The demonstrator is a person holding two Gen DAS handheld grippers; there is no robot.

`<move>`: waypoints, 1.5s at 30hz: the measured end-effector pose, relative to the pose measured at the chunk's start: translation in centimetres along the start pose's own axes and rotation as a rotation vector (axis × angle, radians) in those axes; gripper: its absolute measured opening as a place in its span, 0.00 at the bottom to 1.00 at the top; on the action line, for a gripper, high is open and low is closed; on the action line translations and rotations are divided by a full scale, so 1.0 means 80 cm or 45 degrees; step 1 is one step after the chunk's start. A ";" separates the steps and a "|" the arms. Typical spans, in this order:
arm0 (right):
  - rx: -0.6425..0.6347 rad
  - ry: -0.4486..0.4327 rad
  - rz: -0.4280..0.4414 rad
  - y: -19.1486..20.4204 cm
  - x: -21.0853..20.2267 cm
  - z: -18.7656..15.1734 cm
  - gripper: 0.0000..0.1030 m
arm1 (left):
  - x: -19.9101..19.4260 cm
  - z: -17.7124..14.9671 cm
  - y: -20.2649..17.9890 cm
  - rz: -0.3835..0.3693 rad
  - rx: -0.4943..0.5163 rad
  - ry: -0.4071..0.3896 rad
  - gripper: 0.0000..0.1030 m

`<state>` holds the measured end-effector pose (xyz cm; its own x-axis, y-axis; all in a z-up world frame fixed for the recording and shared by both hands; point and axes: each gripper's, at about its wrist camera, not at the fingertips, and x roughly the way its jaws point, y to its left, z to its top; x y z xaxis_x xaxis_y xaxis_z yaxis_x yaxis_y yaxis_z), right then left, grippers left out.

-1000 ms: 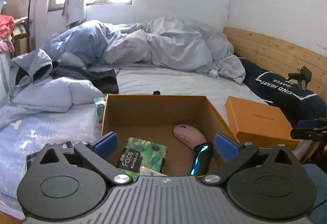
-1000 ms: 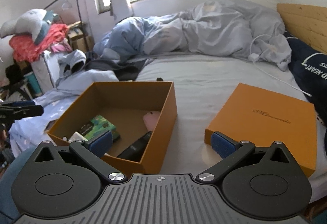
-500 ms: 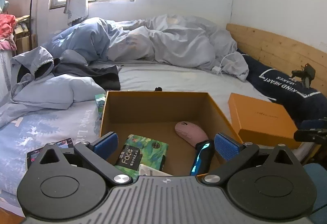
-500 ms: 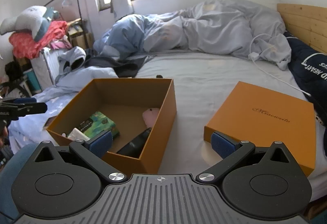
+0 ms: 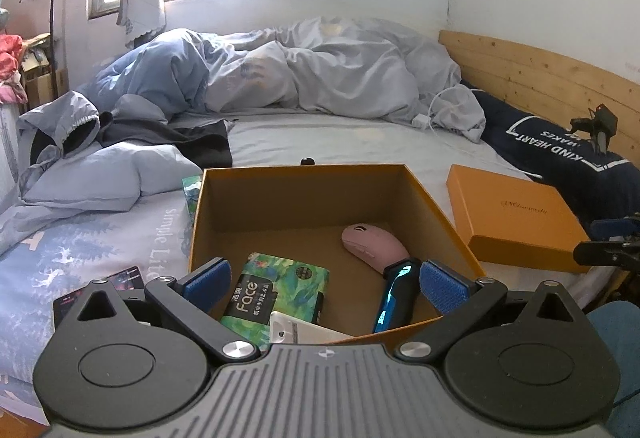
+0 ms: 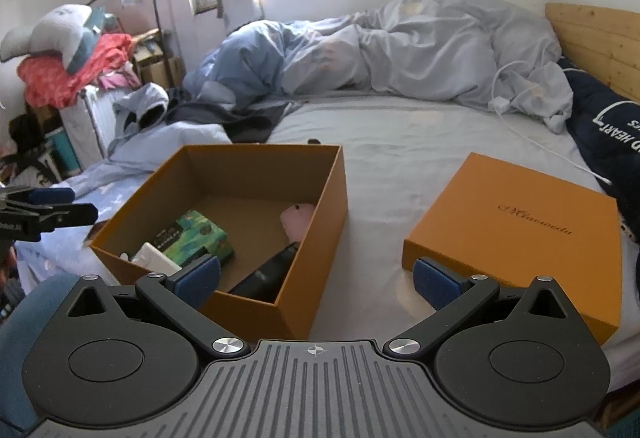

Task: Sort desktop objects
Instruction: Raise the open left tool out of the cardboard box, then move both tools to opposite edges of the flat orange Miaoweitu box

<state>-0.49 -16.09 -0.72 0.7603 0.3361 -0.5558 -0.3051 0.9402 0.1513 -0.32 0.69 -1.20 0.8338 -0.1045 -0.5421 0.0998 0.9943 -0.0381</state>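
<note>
An open orange box point(image 5: 304, 194) point(image 6: 320, 206) stands on the bed. In it lie a pink mouse point(image 5: 374, 246) point(image 6: 298, 220), a green tissue pack point(image 5: 280, 288) point(image 6: 192, 236), a black device with a cyan strip point(image 5: 396, 294) point(image 6: 268, 276) and a white object point(image 5: 300, 330) point(image 6: 154, 256). My left gripper point(image 5: 324, 278) is open and empty, just before the box's near wall. My right gripper point(image 6: 316, 280) is open and empty, between the box and its orange lid point(image 6: 516, 234) point(image 5: 512, 222).
A dark phone point(image 5: 100, 288) lies on the sheet left of the box. A second green pack point(image 5: 191, 190) sits behind the box's left corner. Crumpled duvets point(image 5: 320, 74) fill the far bed. A navy pillow point(image 5: 560, 158) and wooden headboard point(image 5: 540, 78) are right.
Both views have risen and pulled back slightly, so the box's contents show more fully. Both grippers stay open; nothing in the box has moved.
</note>
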 end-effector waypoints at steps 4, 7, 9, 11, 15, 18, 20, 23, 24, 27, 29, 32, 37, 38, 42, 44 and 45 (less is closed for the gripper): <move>-0.001 0.003 -0.001 0.000 0.000 0.000 1.00 | 0.001 0.000 0.000 -0.004 0.000 0.007 1.00; 0.003 0.003 -0.010 -0.002 -0.001 0.002 1.00 | 0.002 0.000 -0.001 -0.006 0.000 0.017 1.00; 0.005 0.001 -0.019 -0.004 0.000 0.002 1.00 | 0.003 0.001 -0.001 -0.013 -0.010 0.026 1.00; 0.007 -0.002 -0.031 -0.007 0.000 0.003 1.00 | 0.002 0.001 0.000 -0.018 -0.014 0.026 1.00; 0.018 -0.009 -0.061 -0.017 -0.001 0.004 1.00 | 0.005 0.000 0.001 -0.026 -0.024 0.034 1.00; 0.026 -0.015 -0.082 -0.025 -0.001 0.004 1.00 | 0.009 0.001 -0.002 -0.034 -0.023 0.042 1.00; 0.035 -0.019 -0.094 -0.031 -0.002 0.004 1.00 | 0.012 0.001 -0.006 -0.042 -0.013 0.045 1.00; 0.046 -0.022 -0.120 -0.041 -0.003 0.003 1.00 | 0.019 0.002 -0.011 -0.061 -0.014 0.062 1.00; 0.049 -0.023 -0.129 -0.044 -0.004 0.003 1.00 | 0.021 0.002 -0.012 -0.070 -0.014 0.067 1.00; 0.071 -0.036 -0.157 -0.058 -0.008 0.004 1.00 | 0.025 0.003 -0.019 -0.085 0.000 0.071 1.00; 0.087 -0.046 -0.178 -0.068 -0.011 0.005 1.00 | 0.028 0.004 -0.024 -0.092 0.011 0.070 1.00; 0.111 -0.058 -0.213 -0.084 -0.013 0.005 1.00 | 0.034 0.006 -0.030 -0.102 0.023 0.073 1.00; 0.166 -0.066 -0.278 -0.117 -0.016 0.002 1.00 | 0.046 0.014 -0.044 -0.133 0.017 0.075 1.00; 0.180 -0.070 -0.291 -0.124 -0.018 0.001 1.00 | 0.049 0.016 -0.049 -0.142 0.023 0.075 1.00; 0.229 -0.086 -0.339 -0.150 -0.021 -0.002 1.00 | 0.065 0.025 -0.073 -0.185 0.036 0.077 1.00; 0.246 -0.089 -0.366 -0.164 -0.021 -0.005 1.00 | 0.076 0.031 -0.086 -0.209 0.043 0.078 1.00; 0.260 -0.090 -0.378 -0.170 -0.021 -0.006 1.00 | 0.081 0.033 -0.093 -0.219 0.047 0.077 1.00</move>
<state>2.11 -29.50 -2.27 0.8384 0.0434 -0.5433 0.0501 0.9865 0.1562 5.75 -7.44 -2.22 0.7686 -0.2704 -0.5797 0.2589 0.9602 -0.1047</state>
